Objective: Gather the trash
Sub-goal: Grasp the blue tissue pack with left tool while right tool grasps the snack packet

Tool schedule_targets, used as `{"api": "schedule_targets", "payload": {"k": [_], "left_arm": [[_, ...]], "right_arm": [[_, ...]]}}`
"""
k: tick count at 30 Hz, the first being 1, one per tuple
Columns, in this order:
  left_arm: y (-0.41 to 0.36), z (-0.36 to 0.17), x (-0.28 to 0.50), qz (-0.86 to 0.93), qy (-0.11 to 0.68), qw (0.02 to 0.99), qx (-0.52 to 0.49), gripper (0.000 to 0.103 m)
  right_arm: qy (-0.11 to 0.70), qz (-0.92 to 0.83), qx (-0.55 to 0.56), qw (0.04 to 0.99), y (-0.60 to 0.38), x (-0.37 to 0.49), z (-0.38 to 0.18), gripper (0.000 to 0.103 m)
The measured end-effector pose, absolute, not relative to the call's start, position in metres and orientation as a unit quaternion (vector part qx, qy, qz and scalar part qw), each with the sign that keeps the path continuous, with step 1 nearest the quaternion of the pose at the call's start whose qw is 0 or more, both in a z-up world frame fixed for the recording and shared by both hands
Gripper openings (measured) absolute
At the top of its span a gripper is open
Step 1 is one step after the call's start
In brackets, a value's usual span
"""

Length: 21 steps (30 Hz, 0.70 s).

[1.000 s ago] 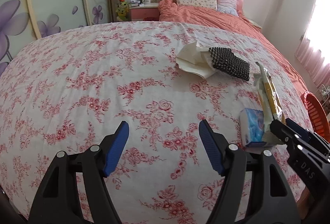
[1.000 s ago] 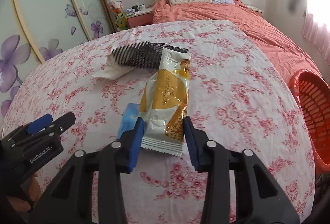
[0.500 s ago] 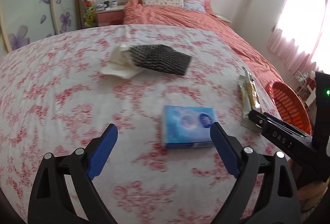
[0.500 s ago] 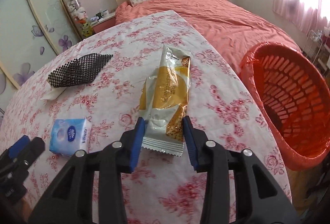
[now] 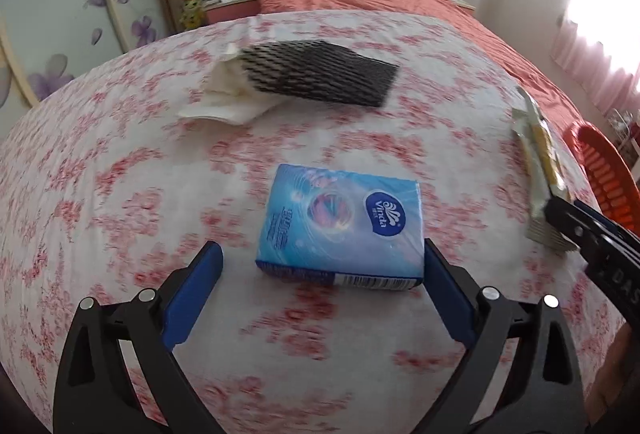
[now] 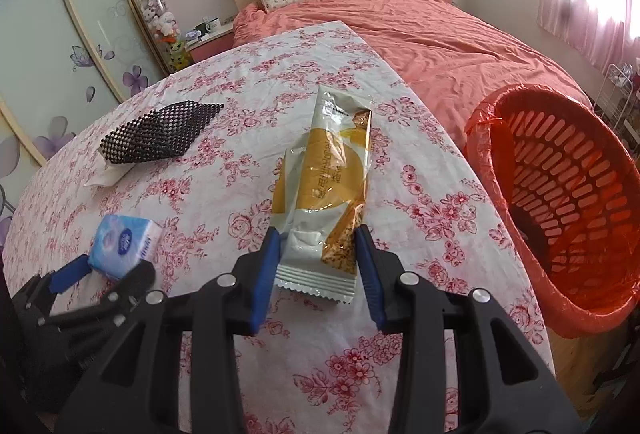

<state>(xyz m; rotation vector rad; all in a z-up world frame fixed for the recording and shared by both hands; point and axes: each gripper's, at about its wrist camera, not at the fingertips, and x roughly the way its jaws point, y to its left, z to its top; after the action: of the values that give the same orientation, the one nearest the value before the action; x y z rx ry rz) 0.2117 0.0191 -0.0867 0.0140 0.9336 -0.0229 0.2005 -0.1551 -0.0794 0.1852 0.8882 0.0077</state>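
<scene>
A blue tissue pack lies on the floral tablecloth. My left gripper straddles it, jaws opening. The right pad is close to the pack's edge and the left pad stands clear of it. In the right wrist view the same pack sits between the left gripper's fingers. My right gripper is shut on the lower end of a yellow and white snack wrapper, held above the table near its right edge. The left wrist view shows that wrapper edge-on.
An orange basket lined with a red bag stands just past the table's right edge. A black mesh mat lies on crumpled white paper farther back. Behind the table are a bed and a wardrobe.
Both grippers swung right. The left jaws widened and came down around the blue pack. The right gripper carried the wrapper toward the table's right edge, bringing the basket into view.
</scene>
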Motion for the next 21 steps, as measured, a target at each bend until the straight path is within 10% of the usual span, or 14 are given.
{"api": "schedule_targets", "payload": {"k": [21], "left_arm": [[0.086, -0.087, 0.236, 0.035, 0.447, 0.894, -0.016, 0.093]], "right_arm": [[0.434, 0.005, 0.035, 0.900, -0.115, 0.229, -0.085, 0.053]]}}
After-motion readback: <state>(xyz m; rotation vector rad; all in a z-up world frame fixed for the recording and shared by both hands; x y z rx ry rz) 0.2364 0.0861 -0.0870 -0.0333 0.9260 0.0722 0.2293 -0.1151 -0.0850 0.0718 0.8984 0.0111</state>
